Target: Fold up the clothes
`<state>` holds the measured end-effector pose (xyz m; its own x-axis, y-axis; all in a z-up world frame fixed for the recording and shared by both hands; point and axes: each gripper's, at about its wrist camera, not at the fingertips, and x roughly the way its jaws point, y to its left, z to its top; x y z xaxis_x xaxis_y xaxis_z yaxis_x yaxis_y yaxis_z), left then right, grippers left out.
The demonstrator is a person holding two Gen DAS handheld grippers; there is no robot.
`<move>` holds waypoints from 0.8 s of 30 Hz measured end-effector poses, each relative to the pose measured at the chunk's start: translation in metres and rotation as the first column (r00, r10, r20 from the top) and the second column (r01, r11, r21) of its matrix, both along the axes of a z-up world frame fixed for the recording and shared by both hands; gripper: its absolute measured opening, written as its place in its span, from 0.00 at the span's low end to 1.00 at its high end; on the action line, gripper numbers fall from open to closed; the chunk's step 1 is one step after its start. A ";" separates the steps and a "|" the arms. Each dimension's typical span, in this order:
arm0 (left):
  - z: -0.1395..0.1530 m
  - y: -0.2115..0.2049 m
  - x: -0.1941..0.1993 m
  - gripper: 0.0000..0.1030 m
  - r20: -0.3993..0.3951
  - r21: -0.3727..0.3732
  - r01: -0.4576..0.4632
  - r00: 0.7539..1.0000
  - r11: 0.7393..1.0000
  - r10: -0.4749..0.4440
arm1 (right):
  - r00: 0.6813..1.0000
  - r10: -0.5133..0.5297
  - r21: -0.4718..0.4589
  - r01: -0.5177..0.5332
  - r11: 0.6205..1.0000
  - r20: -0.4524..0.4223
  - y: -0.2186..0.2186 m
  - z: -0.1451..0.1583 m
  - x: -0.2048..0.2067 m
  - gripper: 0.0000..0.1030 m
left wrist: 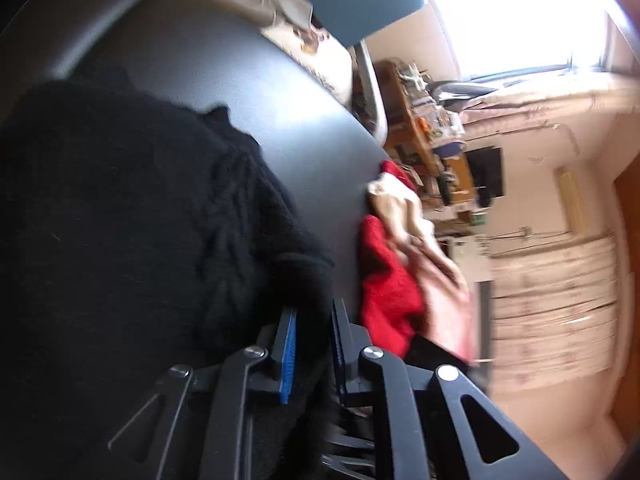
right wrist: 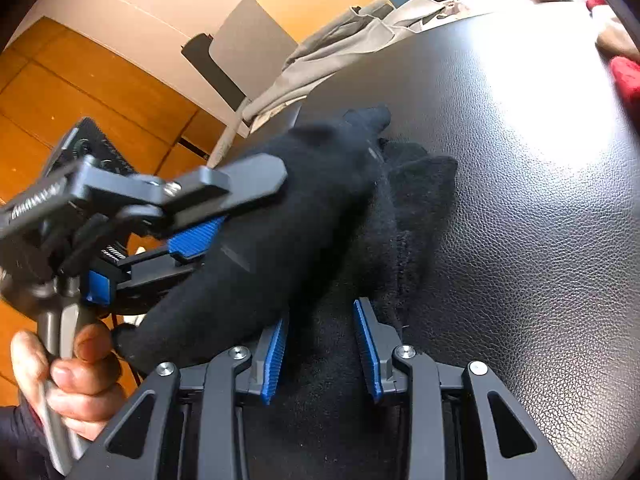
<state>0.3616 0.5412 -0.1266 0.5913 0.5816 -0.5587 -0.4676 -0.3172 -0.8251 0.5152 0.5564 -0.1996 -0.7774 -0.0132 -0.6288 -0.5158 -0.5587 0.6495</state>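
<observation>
A knitted sweater (right wrist: 320, 216) lies on the desk (right wrist: 520, 200), near its edge in the right wrist view. The right claw (right wrist: 320, 352) sits over the sweater's near end, cloth between its fingers. The left claw (right wrist: 192, 240) comes in from the left side of that view, against the sweater's raised fold; a hand (right wrist: 68, 380) grips its handle at lower left. In the left wrist view a pile of clothes (left wrist: 396, 264) lies at the desk's far edge, apart from the sweater. A crumpled garment (right wrist: 340, 48) lies beyond the desk.
</observation>
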 end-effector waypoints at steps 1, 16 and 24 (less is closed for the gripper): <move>0.005 -0.001 0.002 0.15 0.009 0.013 0.017 1.000 1.000 -0.017 | 1.000 -0.003 0.000 0.003 1.000 -0.009 -0.001 0.000 0.002 0.34; 0.052 -0.101 -0.094 0.18 -0.311 0.139 0.023 0.950 0.990 0.021 | 0.996 -0.086 0.159 0.085 0.984 0.000 -0.048 0.067 0.090 0.61; 0.009 -0.120 -0.078 0.18 -0.399 0.138 0.100 0.916 0.985 -0.037 | 0.979 0.113 0.267 -0.156 0.951 0.167 -0.097 0.082 0.017 0.69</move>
<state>0.2833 0.4213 -0.1179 0.3830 0.6441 -0.6621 -0.7804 -0.1578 -0.6050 0.5326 0.4594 -0.1172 -0.6782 0.0803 -0.7305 -0.5021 -0.7764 0.3808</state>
